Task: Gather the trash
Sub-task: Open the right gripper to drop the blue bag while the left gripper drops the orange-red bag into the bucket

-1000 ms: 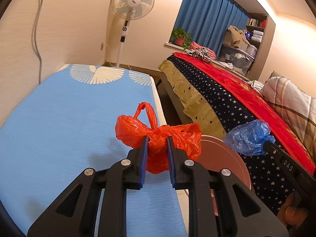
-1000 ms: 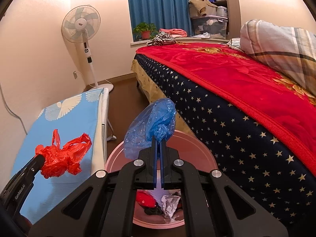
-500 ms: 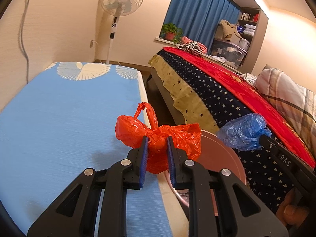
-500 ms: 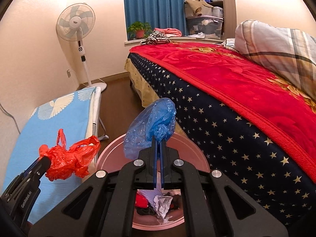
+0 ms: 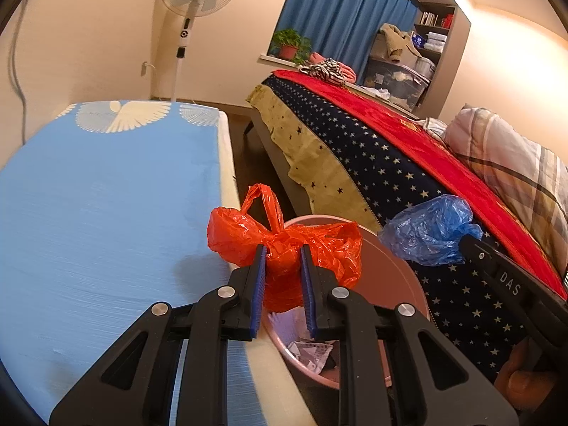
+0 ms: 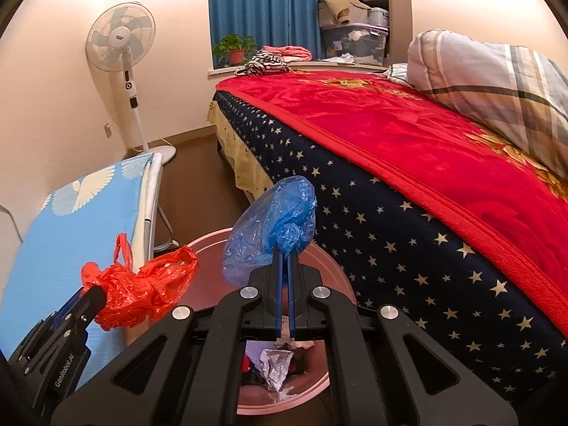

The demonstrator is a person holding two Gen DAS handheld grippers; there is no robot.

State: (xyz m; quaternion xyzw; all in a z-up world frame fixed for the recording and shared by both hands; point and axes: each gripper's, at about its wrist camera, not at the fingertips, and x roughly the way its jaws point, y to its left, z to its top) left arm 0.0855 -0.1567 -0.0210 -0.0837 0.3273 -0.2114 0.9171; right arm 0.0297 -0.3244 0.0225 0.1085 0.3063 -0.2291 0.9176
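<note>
My left gripper (image 5: 283, 250) is shut on a crumpled orange plastic bag (image 5: 284, 245), held at the left rim of a pink bin (image 5: 401, 273). From the right wrist view the same orange plastic bag (image 6: 138, 284) hangs over the bin's left edge. My right gripper (image 6: 285, 252) is shut on a crumpled blue plastic bag (image 6: 273, 227), held above the pink bin (image 6: 333, 266). In the left wrist view the blue plastic bag (image 5: 426, 234) sits at the tip of the right gripper's fingers (image 5: 472, 245). Crumpled paper and dark scraps lie in the bin's bottom.
A blue-covered ironing board (image 5: 106, 213) stands left of the bin. A bed (image 6: 408, 163) with a red blanket and starred navy cover runs along the right, with a plaid pillow (image 6: 497, 81). A standing fan (image 5: 193, 3) and a potted plant (image 5: 289, 46) stand at the back.
The left gripper has carried the orange bag to the right, off the ironing board and over the bin's left rim. The right gripper and its blue bag have stayed over the bin.
</note>
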